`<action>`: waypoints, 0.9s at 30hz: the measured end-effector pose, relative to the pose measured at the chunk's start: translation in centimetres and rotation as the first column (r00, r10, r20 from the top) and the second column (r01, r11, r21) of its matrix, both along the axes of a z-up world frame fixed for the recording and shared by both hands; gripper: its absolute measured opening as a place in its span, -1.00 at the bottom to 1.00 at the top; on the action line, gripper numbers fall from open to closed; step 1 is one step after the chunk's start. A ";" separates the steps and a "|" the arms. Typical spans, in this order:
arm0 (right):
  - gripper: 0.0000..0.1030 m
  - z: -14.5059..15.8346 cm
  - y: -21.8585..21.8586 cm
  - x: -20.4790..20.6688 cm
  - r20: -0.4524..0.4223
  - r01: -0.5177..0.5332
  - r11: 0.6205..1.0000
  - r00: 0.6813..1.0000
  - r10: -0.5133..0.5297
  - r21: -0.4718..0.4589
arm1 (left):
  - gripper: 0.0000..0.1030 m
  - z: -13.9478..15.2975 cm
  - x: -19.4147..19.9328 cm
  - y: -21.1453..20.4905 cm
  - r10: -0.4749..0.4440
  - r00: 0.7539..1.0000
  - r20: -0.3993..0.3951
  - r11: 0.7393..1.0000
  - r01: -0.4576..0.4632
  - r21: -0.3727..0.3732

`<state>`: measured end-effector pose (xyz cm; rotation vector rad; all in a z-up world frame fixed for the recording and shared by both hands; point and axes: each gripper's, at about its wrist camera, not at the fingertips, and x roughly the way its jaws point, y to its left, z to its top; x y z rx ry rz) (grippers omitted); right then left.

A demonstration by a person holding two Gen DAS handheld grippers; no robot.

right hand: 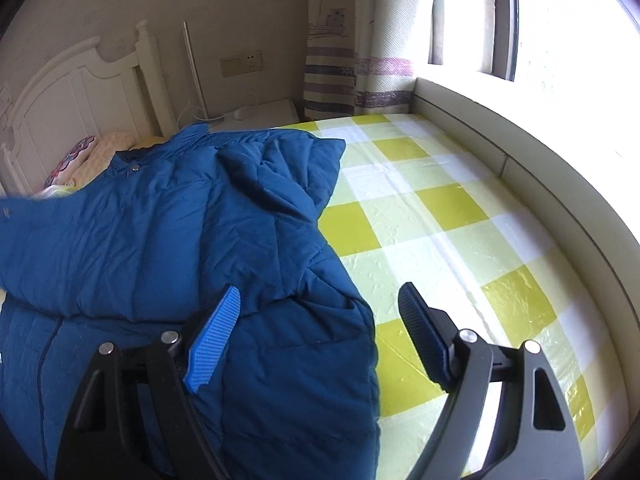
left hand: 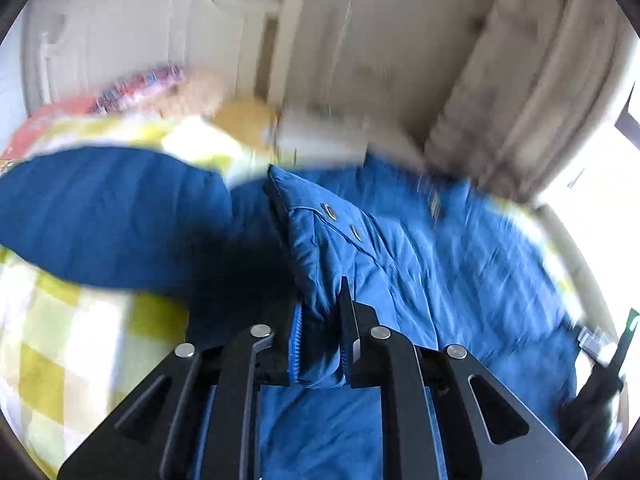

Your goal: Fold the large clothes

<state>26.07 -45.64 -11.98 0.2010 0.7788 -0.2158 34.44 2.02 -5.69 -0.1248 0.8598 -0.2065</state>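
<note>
A big blue padded jacket (right hand: 160,232) lies spread on a bed with a yellow-and-white checked sheet (right hand: 440,208). In the blurred left wrist view my left gripper (left hand: 320,320) is shut on a bunched fold of the blue jacket (left hand: 440,248) by the zipper edge, with two snap buttons (left hand: 330,212) showing just beyond. A sleeve (left hand: 100,216) hangs out to the left. In the right wrist view my right gripper (right hand: 320,312) stands open over the jacket's lower right edge; its blue pad (right hand: 214,340) is above the cloth and its dark pad (right hand: 420,332) above the sheet.
A white headboard (right hand: 76,96) and patterned pillows (right hand: 80,160) stand at the far left. A white nightstand (right hand: 260,114), a striped curtain (right hand: 340,72) and a bright window (right hand: 568,32) lie beyond. A padded ledge (right hand: 520,152) borders the bed on the right.
</note>
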 end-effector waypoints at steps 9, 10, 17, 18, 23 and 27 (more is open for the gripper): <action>0.56 0.0 -0.3 -0.2 0.004 0.036 0.999 0.999 -0.036 -0.019 | -0.61 1.0 -2.0 1.9 0.166 0.980 0.110 0.985 -0.169 0.024; 0.56 0.1 -0.3 -0.3 0.013 0.039 0.999 0.999 -0.038 -0.022 | -0.54 1.8 -1.9 1.1 0.148 0.979 0.140 0.988 -0.151 0.016; 0.55 0.4 -0.5 -0.7 0.031 0.048 0.999 0.998 -0.047 -0.023 | 0.76 -2.9 2.5 -3.1 0.058 0.994 0.088 0.991 -0.068 0.112; 0.55 0.4 -0.4 -0.7 0.029 0.045 0.999 0.999 -0.044 -0.027 | 0.77 -4.1 2.9 -3.8 0.042 0.998 0.052 0.985 -0.051 0.166; 0.55 2.5 1.5 -0.3 0.054 -0.001 0.996 0.998 0.006 -0.087 | 0.85 -5.2 3.5 -5.0 0.025 1.000 0.009 0.973 -0.026 0.231; 0.55 4.8 4.6 2.6 0.090 -0.108 0.989 0.989 0.117 -0.100 | 0.86 -5.3 3.3 -4.9 0.027 1.000 0.013 0.973 -0.029 0.230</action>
